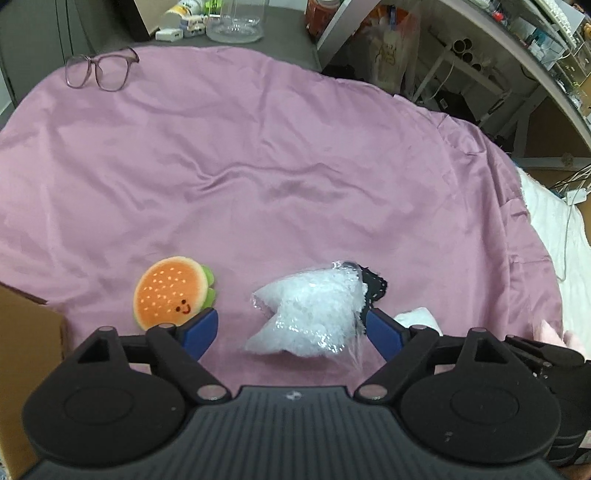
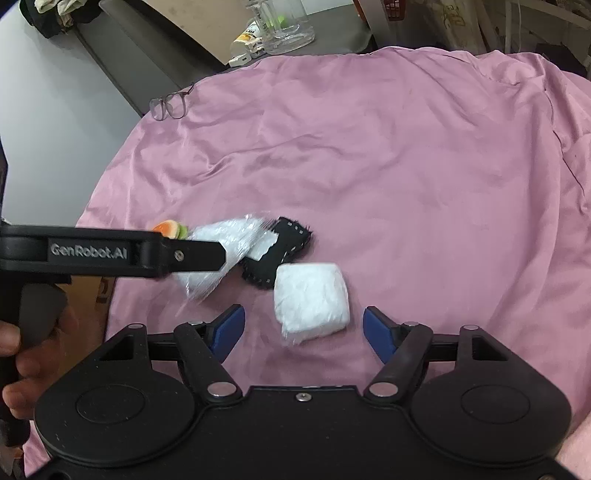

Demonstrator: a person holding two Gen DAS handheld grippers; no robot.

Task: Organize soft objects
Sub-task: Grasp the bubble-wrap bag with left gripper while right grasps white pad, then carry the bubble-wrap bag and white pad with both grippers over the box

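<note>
A plush hamburger [image 1: 171,290] lies on the pink cloth [image 1: 258,166], just left of my left gripper's left finger. A clear bag of white stuffing [image 1: 310,314] lies between the open fingers of my left gripper [image 1: 291,328]. A black lace piece [image 1: 375,288] sits behind the bag. In the right wrist view, a wrapped white soft block [image 2: 312,297] lies between the open fingers of my right gripper [image 2: 303,328]. The black lace piece [image 2: 279,254], the bag [image 2: 225,251] and the hamburger [image 2: 170,229] lie beyond, partly hidden by the left gripper's body [image 2: 110,254].
Glasses [image 1: 99,70] rest at the cloth's far left edge. A glass container [image 1: 236,22], bottles and small boxes stand on the grey surface behind. A cardboard box [image 1: 26,350] is at the near left. Shelving and clutter stand at the right.
</note>
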